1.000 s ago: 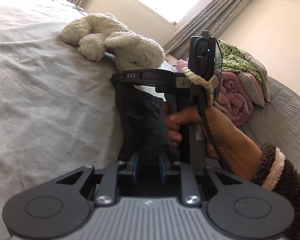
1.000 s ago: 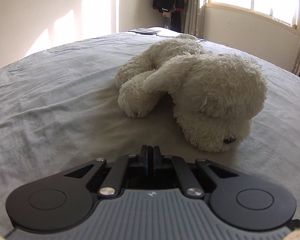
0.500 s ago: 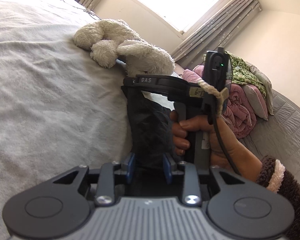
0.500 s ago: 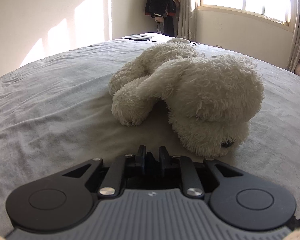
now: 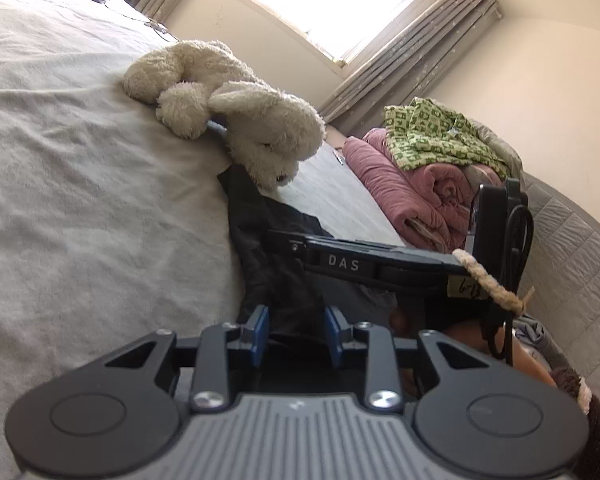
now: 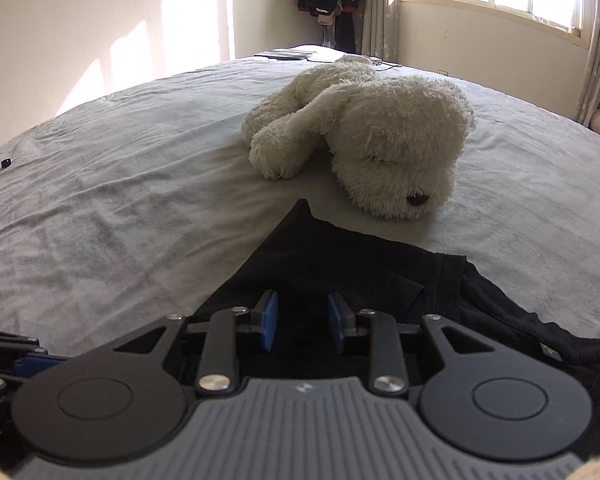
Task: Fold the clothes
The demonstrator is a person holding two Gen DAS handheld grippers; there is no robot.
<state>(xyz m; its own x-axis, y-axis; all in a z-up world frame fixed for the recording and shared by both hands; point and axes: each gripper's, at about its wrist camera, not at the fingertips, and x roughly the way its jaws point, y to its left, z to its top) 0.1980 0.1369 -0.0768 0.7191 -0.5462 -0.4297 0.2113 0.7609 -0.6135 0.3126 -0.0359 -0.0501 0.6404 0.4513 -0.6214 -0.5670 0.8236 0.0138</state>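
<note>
A: Where is the garment?

B: The black garment lies flat on the grey bed, one pointed corner reaching toward the white plush dog, which sits just beyond it, apparently not touching.

A: And the tools?

B: Both are spread. The right hand-held gripper has its blue pads apart directly above the cloth, pinching nothing. The left hand-held gripper also stands wide, with dark fabric between its fingers but no pinch that I can see. Seen from the left wrist, the right tool's body crosses just ahead, so the two are working close together.

A: What could go wrong?

B: I'd judge three things. A shallow bite could catch only the top layer and drag the fold crooked. A sweep toward the far corner could bump the dog onto the cloth. And the tools may knock each other if both close on the same edge.

A: Anything nearby to avoid?

B: The pink blanket and green patterned cloth are well apart.
</note>
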